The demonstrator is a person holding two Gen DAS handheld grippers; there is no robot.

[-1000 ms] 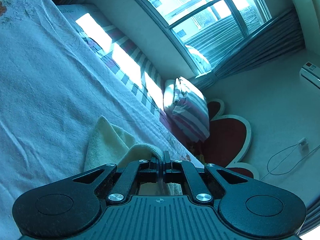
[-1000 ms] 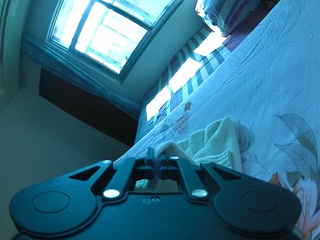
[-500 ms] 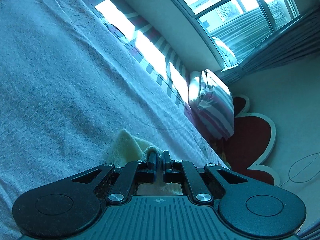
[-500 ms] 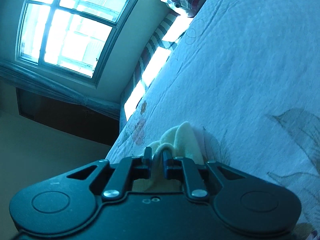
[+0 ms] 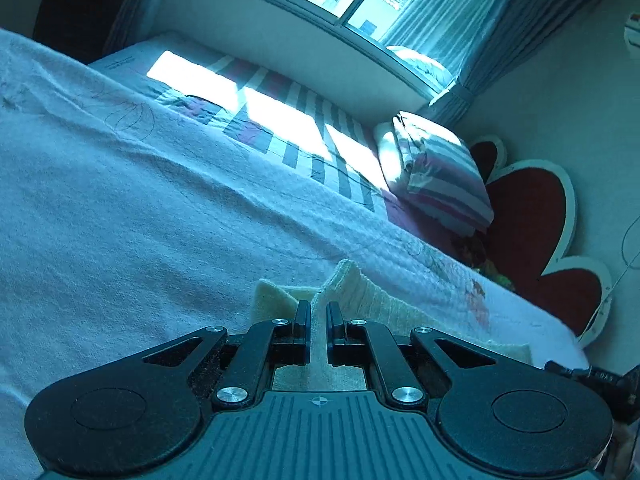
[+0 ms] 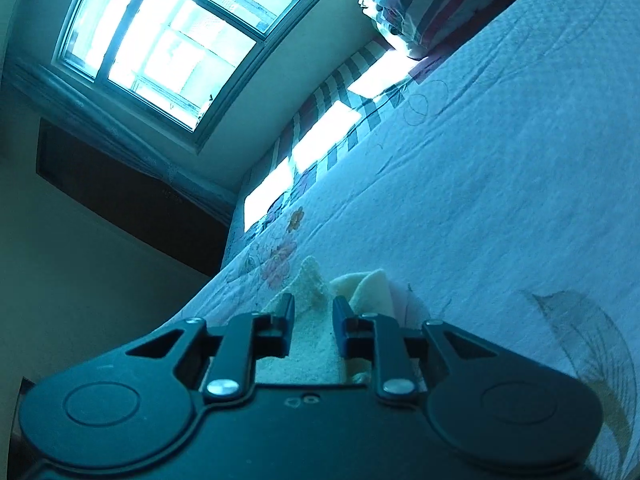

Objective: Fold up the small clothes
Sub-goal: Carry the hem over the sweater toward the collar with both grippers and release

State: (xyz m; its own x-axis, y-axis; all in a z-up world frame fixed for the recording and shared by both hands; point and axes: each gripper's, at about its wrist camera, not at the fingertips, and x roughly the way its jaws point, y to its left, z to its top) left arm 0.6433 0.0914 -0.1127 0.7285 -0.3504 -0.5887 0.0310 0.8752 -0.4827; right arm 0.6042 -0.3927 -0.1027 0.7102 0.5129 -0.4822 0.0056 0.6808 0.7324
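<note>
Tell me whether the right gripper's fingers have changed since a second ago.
Yes. The right gripper was pinched on the cream cloth; its fingers have just been opening, with cloth lying between them, low over the bedspread.

Left gripper (image 5: 318,322): matte black body with a ribbed plate along the lower frame edge, a small crosshair mark at its centre, two round discs at the lower corners, silver screws on the linkage arms. Right gripper (image 6: 313,314): same black build, smooth plate, silver screws.
</note>
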